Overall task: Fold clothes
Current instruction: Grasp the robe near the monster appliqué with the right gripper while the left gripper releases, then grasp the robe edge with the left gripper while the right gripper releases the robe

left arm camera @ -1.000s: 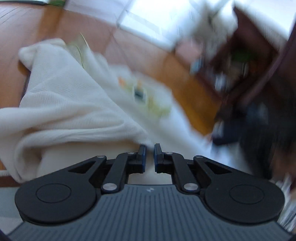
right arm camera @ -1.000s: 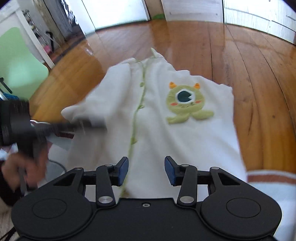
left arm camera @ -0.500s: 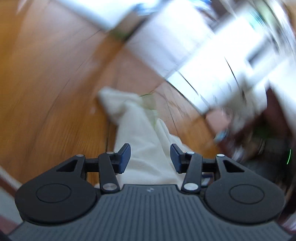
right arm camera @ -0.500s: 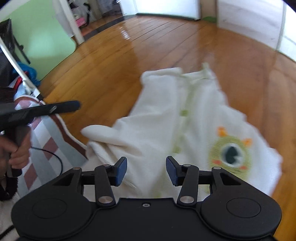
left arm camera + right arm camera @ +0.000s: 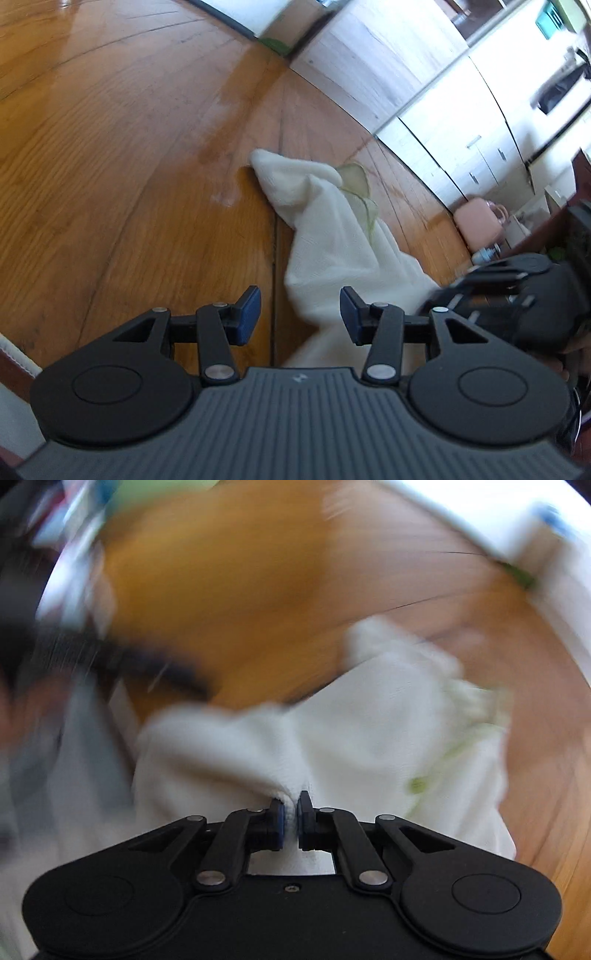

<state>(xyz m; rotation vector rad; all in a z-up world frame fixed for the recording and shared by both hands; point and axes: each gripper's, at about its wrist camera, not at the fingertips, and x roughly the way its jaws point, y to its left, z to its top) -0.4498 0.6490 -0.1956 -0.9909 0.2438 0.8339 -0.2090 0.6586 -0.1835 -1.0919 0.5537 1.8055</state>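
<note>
1. My right gripper (image 5: 290,814) is clenched on a pinch of the cream-white knitted garment with pale green trim (image 5: 388,746); the cloth bunches up into a ridge right where my fingers meet.
2. My left gripper (image 5: 300,314) is released, its blue-padded fingers spread wide with nothing between them. It hangs over the edge of the same garment (image 5: 332,236), with the glossy wooden plank floor (image 5: 129,147) showing under the left finger.
3. The garment lies on that floor, rumpled. From the left wrist view it looks like a long, narrow heap with one rounded end farthest from me and the green collar edge (image 5: 356,184) showing on top.
4. How far along: I judge the fold is under way, not finished. The cloth is drawn together and creased, not a flat, squared packet, and one edge is in my right grip. The right wrist view is badly smeared, so I cannot tell how many layers already lie over one another.
5. Count: one garment, two grippers. In the left view, my right gripper appears as a dark blur (image 5: 517,295) beside the cloth.
</note>
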